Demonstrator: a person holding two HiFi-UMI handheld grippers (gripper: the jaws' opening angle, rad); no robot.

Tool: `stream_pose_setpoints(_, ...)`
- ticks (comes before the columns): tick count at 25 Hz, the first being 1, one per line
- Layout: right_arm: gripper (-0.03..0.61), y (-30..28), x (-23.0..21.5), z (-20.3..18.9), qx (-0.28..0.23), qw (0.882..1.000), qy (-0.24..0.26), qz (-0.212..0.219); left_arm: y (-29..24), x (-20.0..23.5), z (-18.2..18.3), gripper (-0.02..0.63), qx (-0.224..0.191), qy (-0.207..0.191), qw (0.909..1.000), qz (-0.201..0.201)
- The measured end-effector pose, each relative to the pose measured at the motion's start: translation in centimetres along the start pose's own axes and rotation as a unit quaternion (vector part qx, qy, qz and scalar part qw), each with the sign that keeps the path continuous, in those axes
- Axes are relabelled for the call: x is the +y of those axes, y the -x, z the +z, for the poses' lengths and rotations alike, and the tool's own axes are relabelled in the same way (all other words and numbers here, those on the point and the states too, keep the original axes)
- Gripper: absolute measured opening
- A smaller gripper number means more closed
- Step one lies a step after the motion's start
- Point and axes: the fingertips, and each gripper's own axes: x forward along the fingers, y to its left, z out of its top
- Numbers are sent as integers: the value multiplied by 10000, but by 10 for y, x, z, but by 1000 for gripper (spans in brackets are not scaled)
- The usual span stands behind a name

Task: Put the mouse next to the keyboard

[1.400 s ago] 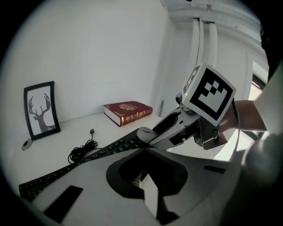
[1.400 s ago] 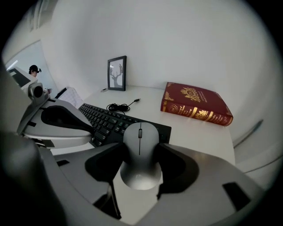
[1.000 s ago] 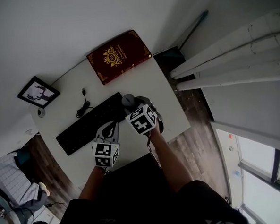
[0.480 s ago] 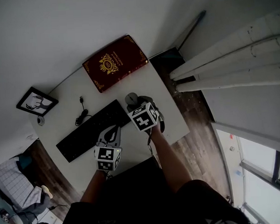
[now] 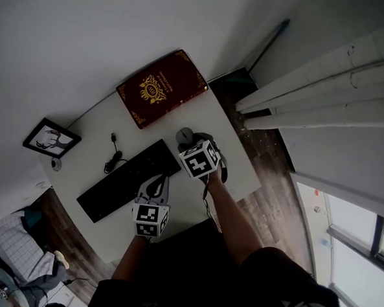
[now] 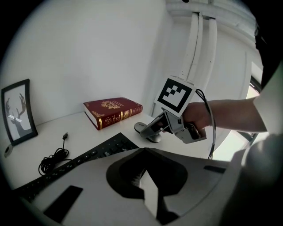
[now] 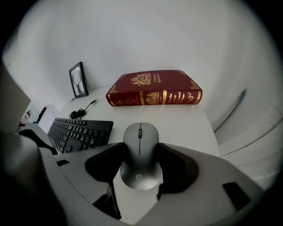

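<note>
Right gripper [image 7: 140, 164]: jaws closed against both flanks of the mouse [image 7: 140, 137], gripping its rear half; wheel end points away toward the book [image 7: 154, 90].
Mouse position: low on the white table [image 7: 185, 123], apparently resting there per the left gripper view; just beside the right end of the keyboard [image 7: 79, 132], with a narrow strip of table between them; well short of the book.
Left gripper [image 6: 143, 185]: jaws drawn together, holding nothing; held over the table's near edge, in front of the keyboard.
Keyboard: black, lying flat; its cable [image 6: 55, 156] lies coiled behind it.
Picture frame [image 7: 78, 80]: upright at the wall, far left.
</note>
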Motion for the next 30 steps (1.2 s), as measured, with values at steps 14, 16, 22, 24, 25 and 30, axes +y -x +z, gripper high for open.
stream_pose_setpoints(14, 267, -6, -7, -2, 99, 9998, -139, -64, 2, -1, 0, 2, -54, 269, 9996, 76)
stream_pose_setpoints(16, 267, -7, -6, -2, 125, 9998, -130, -60, 2, -2, 0, 2, -61, 290, 9995, 83)
stream_pose_setpoints(22, 268, -10, -6, -3, 159, 9997, -72, -145, 6, -2, -4, 2, -69, 356, 9993, 115)
stream_pose_setpoints(24, 268, -11, -5, -3, 184, 9997, -17, -169, 8, -1, -6, 2, -65, 375, 9992, 129)
stream_pose_setpoints(25, 270, -12, -5, -3, 199, 9997, 7, -173, 8, -1, -7, 2, -68, 390, 9991, 137)
stream_pose_setpoints(30, 272, -10, -5, -3, 75, 9999, 11, -139, 15, -1, -9, 2, -100, 430, 9989, 162)
